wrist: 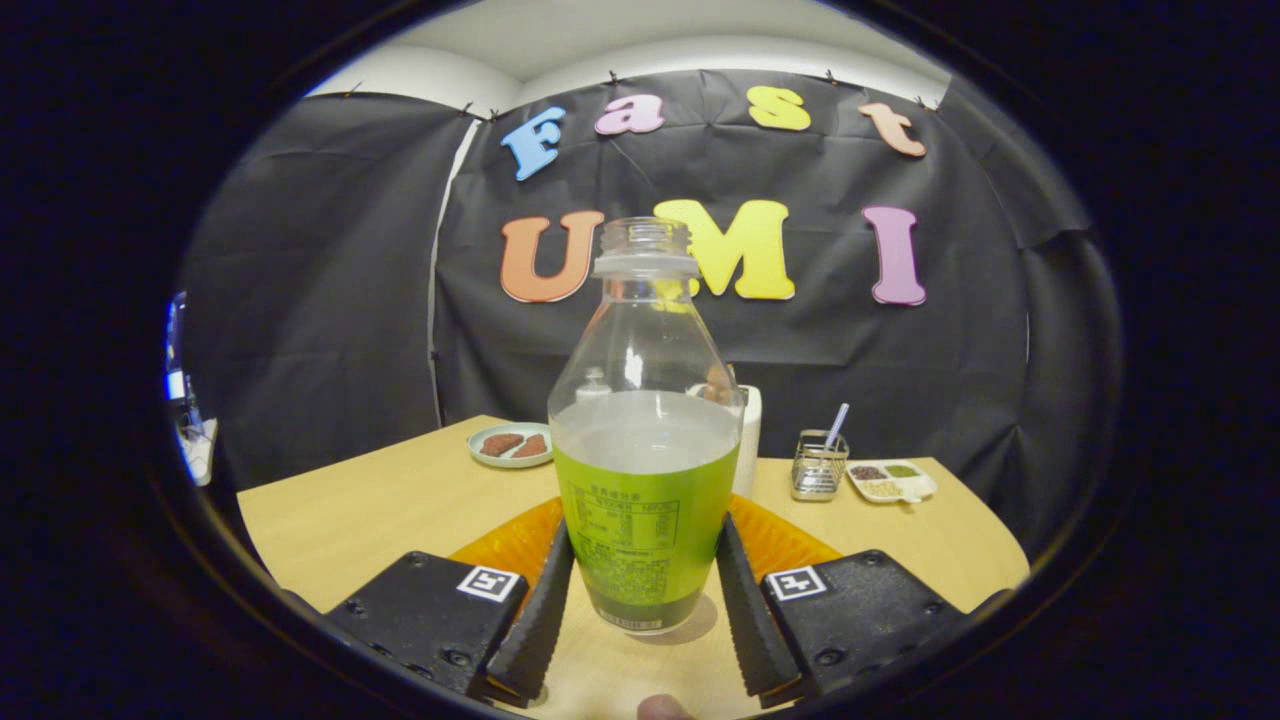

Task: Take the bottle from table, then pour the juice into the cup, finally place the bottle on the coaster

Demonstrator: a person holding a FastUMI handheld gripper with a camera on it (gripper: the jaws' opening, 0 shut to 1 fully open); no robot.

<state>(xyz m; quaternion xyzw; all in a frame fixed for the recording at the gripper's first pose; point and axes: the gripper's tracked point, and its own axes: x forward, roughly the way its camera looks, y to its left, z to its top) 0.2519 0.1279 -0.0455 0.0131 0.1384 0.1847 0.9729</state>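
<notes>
Wooden table [350, 520] carries the bottle [645, 480], flanked by the gripper [645, 610] (fingers touching its sides, grip seemingly closed). Orange coaster [510, 545] lies behind the bottle. Uncapped, it could spill if tilted early.

cup [745, 440]: mostly hidden behind the bottle [645, 440]
orange coaster [790, 545]: middle hidden by bottle and fingers [535, 620]
label print: too small to tell
compartment dish [890, 482]: contents unclear

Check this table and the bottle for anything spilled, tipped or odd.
Nothing stands out. The clear plastic bottle with green label stands upright and uncapped on the wooden table, between the gripper fingers, which flank its sides. No spill visible.
</notes>
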